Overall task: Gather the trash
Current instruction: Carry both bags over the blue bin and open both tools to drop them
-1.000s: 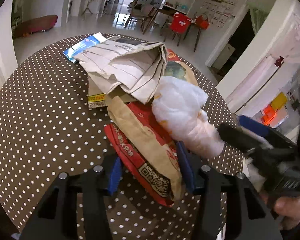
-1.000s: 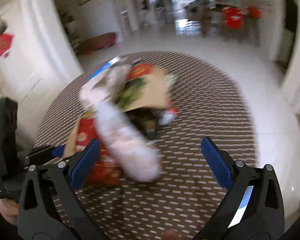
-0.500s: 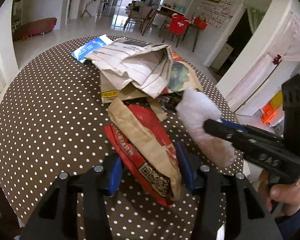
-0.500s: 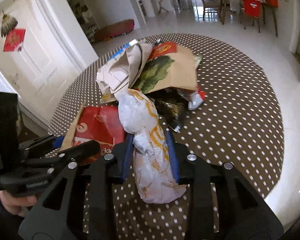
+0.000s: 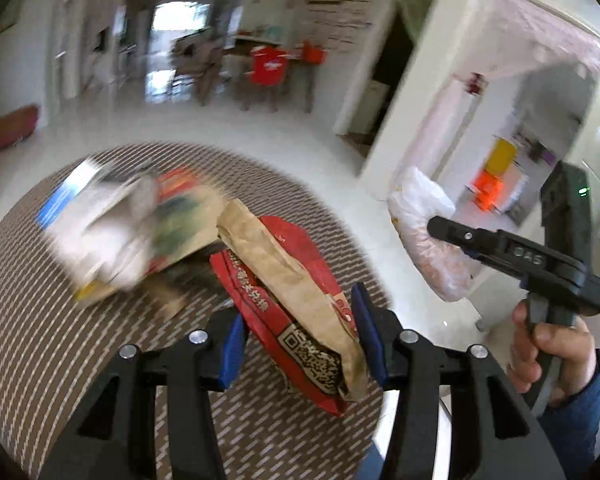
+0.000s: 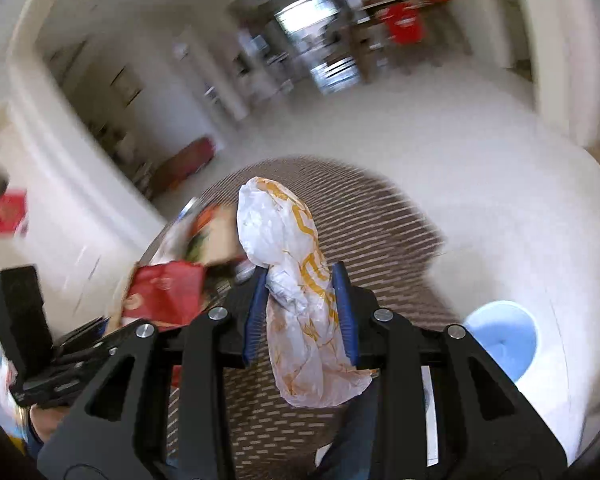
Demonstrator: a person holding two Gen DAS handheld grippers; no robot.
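Note:
My left gripper (image 5: 300, 332) is shut on a red and brown paper bag (image 5: 296, 300) and holds it above the round dotted table (image 5: 60, 320). My right gripper (image 6: 300, 312) is shut on a crumpled white plastic bag with yellow print (image 6: 296, 272), lifted off the table. In the left wrist view the right gripper (image 5: 440, 228) shows at the right, past the table's edge, with the white bag (image 5: 428, 236) in it. A blurred pile of paper and cardboard trash (image 5: 128, 220) lies on the table.
A light blue bin (image 6: 500, 340) stands on the white floor at the lower right of the right wrist view. The left gripper's body (image 6: 28, 344) is at that view's left. Chairs and a far table (image 5: 268, 68) stand across the room.
Both grippers have lifted their bags off the table and swung to the right. The white bag has gone past the table's edge. The views are now blurred by motion.

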